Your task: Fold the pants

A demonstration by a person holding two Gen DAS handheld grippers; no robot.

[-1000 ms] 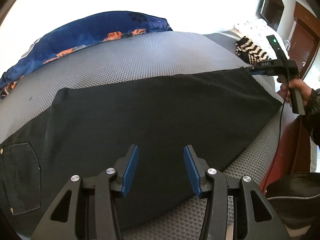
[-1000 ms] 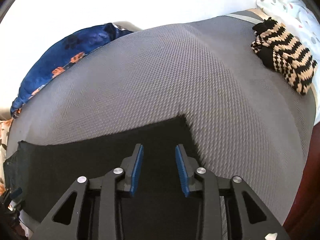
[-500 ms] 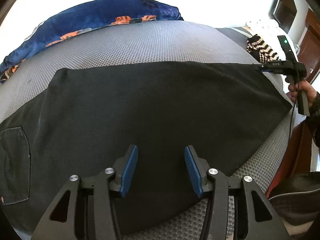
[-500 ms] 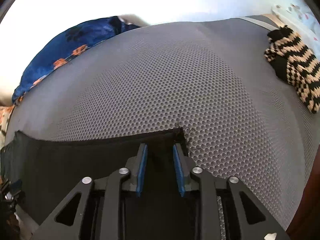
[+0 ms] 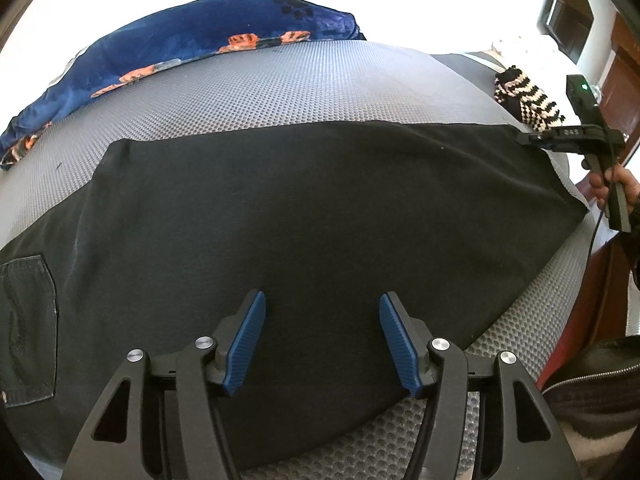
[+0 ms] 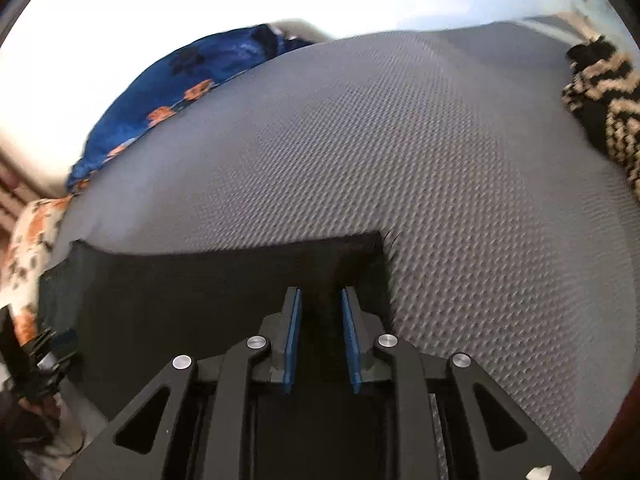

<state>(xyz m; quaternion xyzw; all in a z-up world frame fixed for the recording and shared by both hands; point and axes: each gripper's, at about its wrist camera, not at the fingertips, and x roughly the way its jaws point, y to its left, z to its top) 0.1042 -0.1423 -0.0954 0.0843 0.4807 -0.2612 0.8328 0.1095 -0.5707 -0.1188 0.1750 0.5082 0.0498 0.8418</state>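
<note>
So the pants (image 5: 304, 216) lie spread flat on the grey mat (image 5: 280, 92), the leg end pulled out toward the striped knit (image 5: 528, 100). The right claw (image 6: 320, 320) looks clamped on the hem corner, presumably to keep the leg taut. The left claw (image 5: 322, 340) hovers over the near edge, empty and opening. Versus a second ago, the right has narrowed onto the cloth and the left has spread wider.

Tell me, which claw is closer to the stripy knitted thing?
Right. The right claw pinches the black pants' far corner just below the striped knit; the left claw, opening, hovers over the pants' near edge.
</note>
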